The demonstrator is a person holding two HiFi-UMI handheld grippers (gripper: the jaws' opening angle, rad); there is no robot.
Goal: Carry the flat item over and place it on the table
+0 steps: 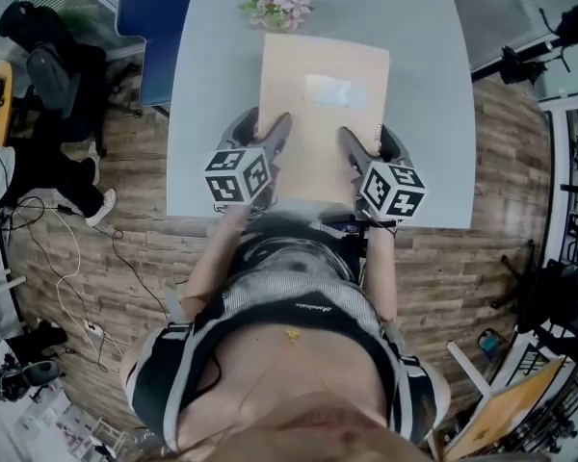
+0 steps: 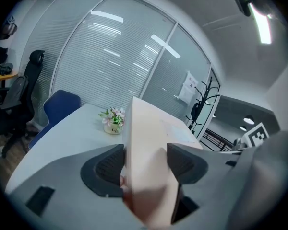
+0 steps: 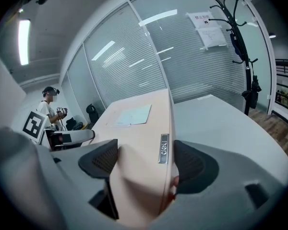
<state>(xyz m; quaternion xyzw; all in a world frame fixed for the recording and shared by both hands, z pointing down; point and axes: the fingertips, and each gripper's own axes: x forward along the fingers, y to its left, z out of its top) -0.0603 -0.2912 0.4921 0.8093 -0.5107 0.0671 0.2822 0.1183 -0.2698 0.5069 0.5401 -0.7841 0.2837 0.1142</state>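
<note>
L gripper (image 2: 145,163): jaws clamped on both faces of the flat beige item (image 1: 323,123), at its near-left corner. R gripper (image 3: 146,161): same grip, near-right corner. Item spans btwn the two over the grey table (image 1: 424,94), far edge just short of the flower pot (image 1: 277,6). Can't tell if it's resting on the top.

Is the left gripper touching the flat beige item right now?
Touching. The left gripper view shows the flat beige item wedged in the left gripper, a pad pressed on each face.
</note>
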